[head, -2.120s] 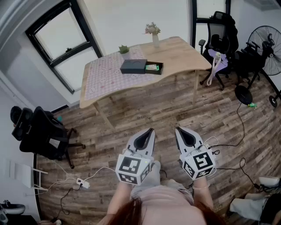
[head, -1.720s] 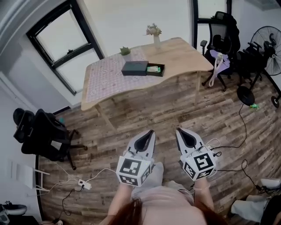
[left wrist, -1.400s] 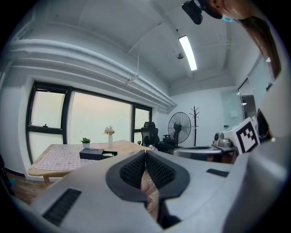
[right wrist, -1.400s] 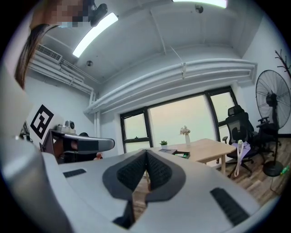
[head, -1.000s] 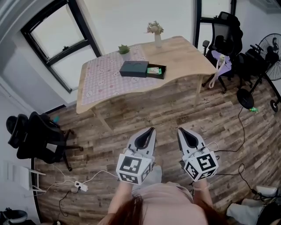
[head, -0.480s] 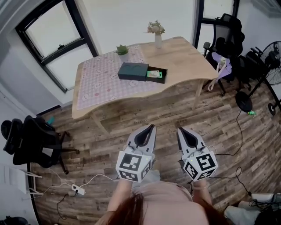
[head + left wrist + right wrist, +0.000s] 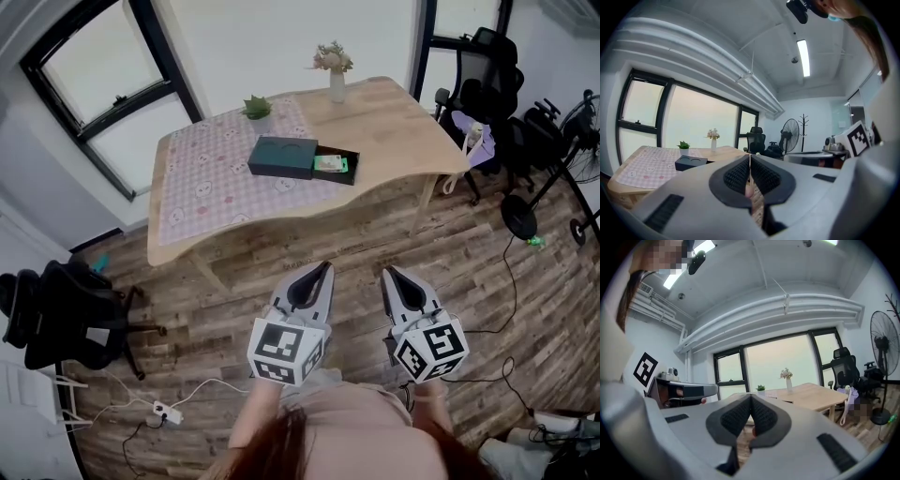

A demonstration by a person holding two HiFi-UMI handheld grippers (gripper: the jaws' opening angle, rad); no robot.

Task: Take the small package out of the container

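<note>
Brown wood-plank floor [image 7: 375, 234], white walls, dark-framed windows. Pale wooden table [image 7: 403, 122] stands well ahead, its left half under a pink patterned cloth [image 7: 211, 173]. Black office chairs [image 7: 66, 314] left and right.

Dark green flat container [image 7: 281, 156] sits mid-table, on the cloth's right edge; its black inner tray [image 7: 352, 168] pokes out rightward. Small green-and-white package [image 7: 330, 165] lies in that tray.

Package print too small to read.

Left gripper [image 7: 322, 269] and right gripper [image 7: 390, 273] held low over the floor, well short of the table; both jaws closed tight, nothing between them.
</note>
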